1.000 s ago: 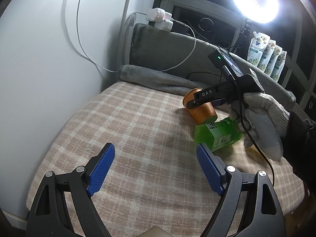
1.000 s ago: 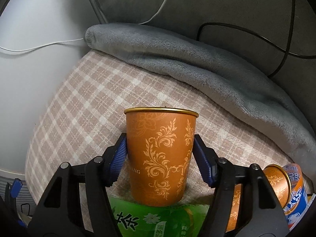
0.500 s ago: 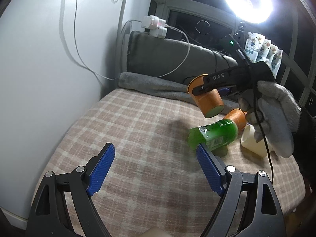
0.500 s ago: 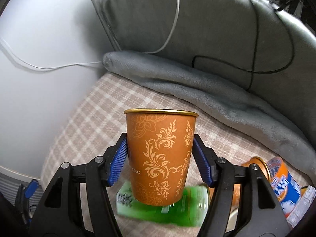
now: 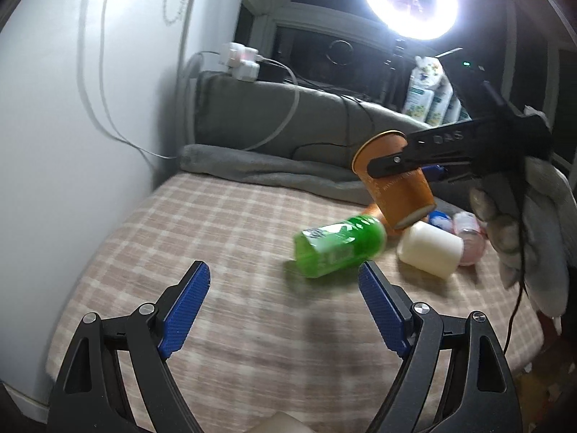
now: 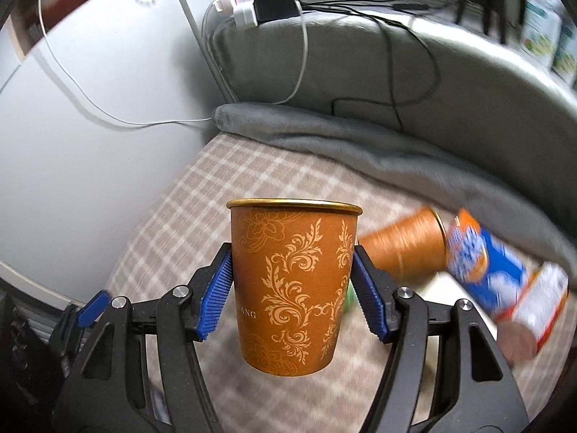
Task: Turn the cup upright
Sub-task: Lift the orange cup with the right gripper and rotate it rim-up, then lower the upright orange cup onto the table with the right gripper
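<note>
My right gripper point(image 6: 293, 294) is shut on an orange paper cup point(image 6: 294, 285) with a gold rim and a floral pattern, held in the air above the checked bed cover, mouth up in the right wrist view. In the left wrist view the same cup point(image 5: 396, 187) is tilted, with its mouth toward the upper left, well above the bed in the right gripper point(image 5: 400, 160). My left gripper point(image 5: 283, 306) is open and empty, low over the near part of the bed.
On the checked cover point(image 5: 223, 223) lie a green bottle point(image 5: 339, 245), a white cup point(image 5: 429, 249) on its side, a second orange cup point(image 6: 404, 249), a blue and orange can point(image 6: 479, 263) and a pink container point(image 5: 468, 238). A grey blanket point(image 6: 360, 148) and headboard stand behind; wall at left.
The right gripper has lifted the orange cup higher above the bed and away from the green bottle. The left gripper has pulled back and stays open.
</note>
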Demonstrator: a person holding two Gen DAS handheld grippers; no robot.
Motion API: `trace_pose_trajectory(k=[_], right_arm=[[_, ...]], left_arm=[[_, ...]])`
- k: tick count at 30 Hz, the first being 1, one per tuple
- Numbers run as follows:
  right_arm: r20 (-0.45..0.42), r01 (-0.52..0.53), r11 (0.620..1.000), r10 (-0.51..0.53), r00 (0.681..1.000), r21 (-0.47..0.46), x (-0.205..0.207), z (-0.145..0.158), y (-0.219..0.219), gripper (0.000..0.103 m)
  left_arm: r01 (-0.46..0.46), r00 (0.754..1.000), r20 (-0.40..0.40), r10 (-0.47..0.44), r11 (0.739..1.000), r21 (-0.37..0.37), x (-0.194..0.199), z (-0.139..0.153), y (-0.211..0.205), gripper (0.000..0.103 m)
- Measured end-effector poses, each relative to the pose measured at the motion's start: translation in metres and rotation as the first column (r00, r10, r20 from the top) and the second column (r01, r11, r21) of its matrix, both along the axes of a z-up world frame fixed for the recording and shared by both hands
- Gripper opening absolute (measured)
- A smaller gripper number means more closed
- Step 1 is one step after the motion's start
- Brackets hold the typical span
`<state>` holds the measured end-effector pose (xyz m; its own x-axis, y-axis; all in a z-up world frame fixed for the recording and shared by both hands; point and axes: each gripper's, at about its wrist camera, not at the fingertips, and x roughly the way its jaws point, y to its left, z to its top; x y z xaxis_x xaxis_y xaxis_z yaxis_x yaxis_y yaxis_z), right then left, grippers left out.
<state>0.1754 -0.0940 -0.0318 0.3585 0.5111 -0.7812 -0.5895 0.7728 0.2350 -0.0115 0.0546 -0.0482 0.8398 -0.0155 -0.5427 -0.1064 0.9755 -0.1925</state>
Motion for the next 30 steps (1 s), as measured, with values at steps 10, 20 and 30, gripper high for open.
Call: trace_pose_trajectory(k=[10,20,30], right_arm=[[-0.146,0.077,0.997,-0.074,0.986,0.019,-0.033,-0.067,-0.047,0.066],[-0.266,0.115,0.993,-0.102,0.959,0.035,-0.028,-0.113,-0.058,0.068],[-0.255,0.114,0.991,-0.095,0.962,0.063,-0.024,-0.101,-0.065,0.078]], left_arm=[[0.151,0.983,-0.086,-0.161,0.982,-0.113,0.019,-0.014,-0.03,0.083],[0.182,0.96,-0.172,-0.221,0.959,-0.219,0.038,-0.031,-0.04,0.083],[0.191,0.945,-0.212,-0.247,0.949,-0.252,0.051,-0.035,-0.043,0.083]])
